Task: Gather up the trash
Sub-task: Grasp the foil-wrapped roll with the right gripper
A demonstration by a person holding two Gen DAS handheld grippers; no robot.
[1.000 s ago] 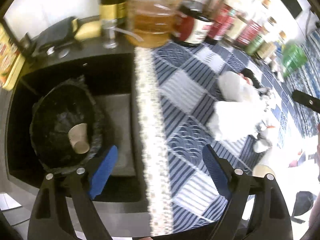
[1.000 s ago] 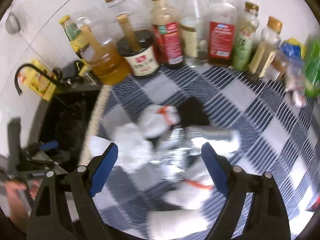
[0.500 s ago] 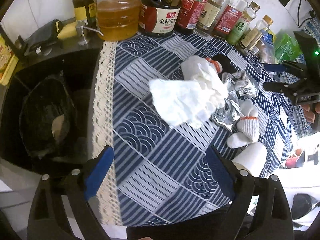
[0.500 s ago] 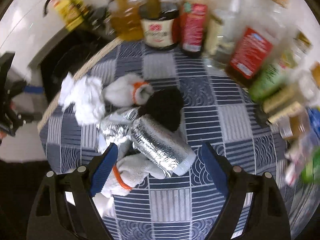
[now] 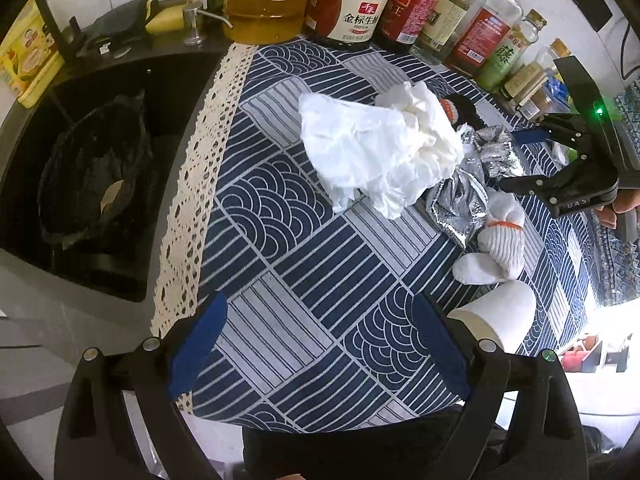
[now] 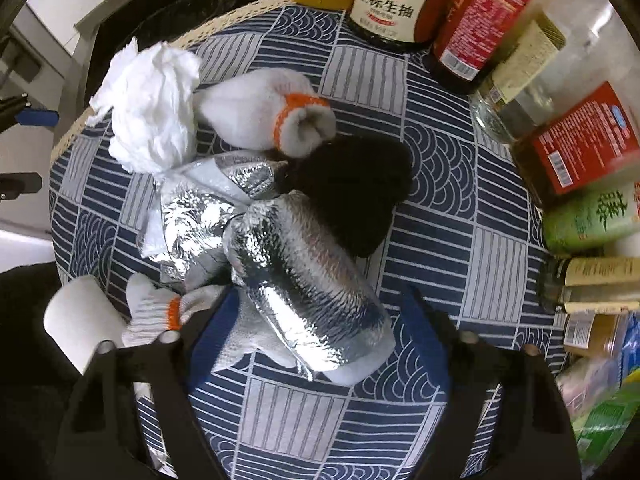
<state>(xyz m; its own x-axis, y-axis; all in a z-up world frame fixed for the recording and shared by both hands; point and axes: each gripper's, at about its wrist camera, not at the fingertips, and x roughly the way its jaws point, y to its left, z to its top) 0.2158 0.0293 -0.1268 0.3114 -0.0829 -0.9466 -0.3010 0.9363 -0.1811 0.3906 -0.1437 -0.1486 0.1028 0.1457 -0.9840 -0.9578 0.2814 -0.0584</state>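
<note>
My right gripper (image 6: 316, 328) points straight down with its jaws closing around a silver foil pouch (image 6: 304, 280); the right pad stands clear of the foil. The pile also holds a crumpled white tissue (image 6: 148, 112), two white gloves with orange cuffs (image 6: 264, 116) and a black cloth (image 6: 356, 192). In the left wrist view my left gripper (image 5: 320, 344) hangs open and empty over the patterned tablecloth (image 5: 304, 264), short of the tissue (image 5: 380, 152). A paper cup (image 5: 500, 320) lies beside its right finger. The right gripper (image 5: 524, 159) shows above the foil (image 5: 460, 196).
A black-lined bin (image 5: 96, 172) with a paper cup (image 5: 112, 200) in it sits in the dark sink at the left, past the cloth's lace hem (image 5: 196, 184). Sauce bottles (image 5: 348, 4) and an oil jug (image 5: 264, 4) line the back. A hand (image 5: 616, 208) holds the right gripper.
My left gripper has swung from over the sink bin to over the tablecloth. My right gripper has rolled and come down onto the pile, its fingers now straddling the foil pouch and narrower.
</note>
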